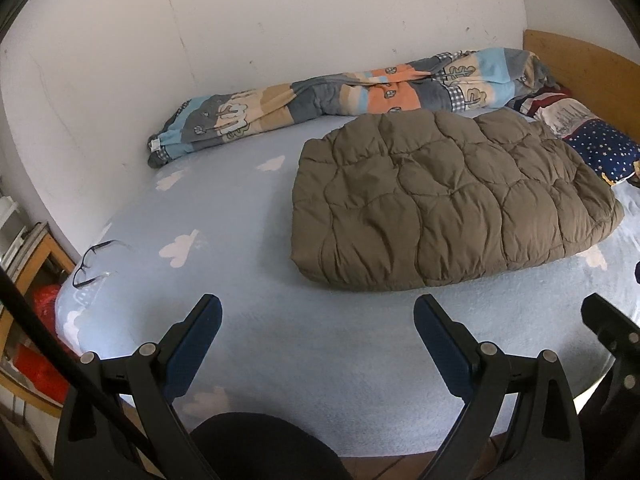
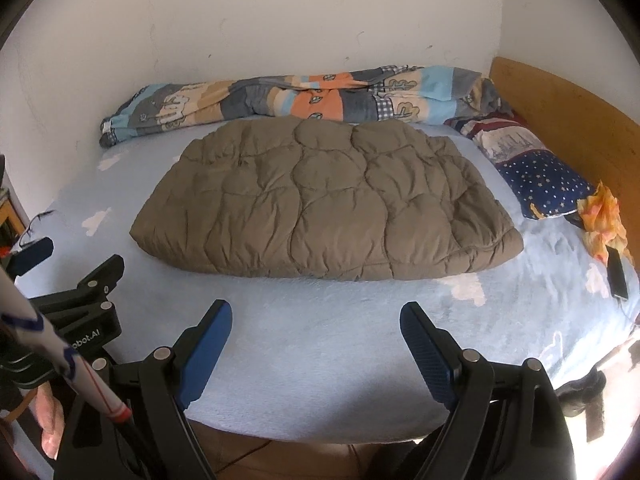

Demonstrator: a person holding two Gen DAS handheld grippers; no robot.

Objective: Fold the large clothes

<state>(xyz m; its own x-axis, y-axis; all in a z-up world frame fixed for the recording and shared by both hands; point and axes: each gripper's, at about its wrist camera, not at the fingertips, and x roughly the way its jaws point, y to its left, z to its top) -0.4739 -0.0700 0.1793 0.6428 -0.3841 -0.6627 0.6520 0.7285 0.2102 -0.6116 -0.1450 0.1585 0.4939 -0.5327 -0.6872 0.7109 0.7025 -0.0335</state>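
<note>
A blue cloud-print bed (image 2: 320, 344) carries a puffy brown quilted garment (image 2: 328, 204), lying mid-bed, already doubled over. Its slippery bulk may spring open or bunch if gripped unevenly. A patterned duvet (image 2: 280, 96) crowds the far edge; eyeglasses (image 1: 94, 262) risk snagging at left. Left gripper (image 1: 318, 314) and right gripper (image 2: 316, 320) hover near, jaws wide, empty.
</note>
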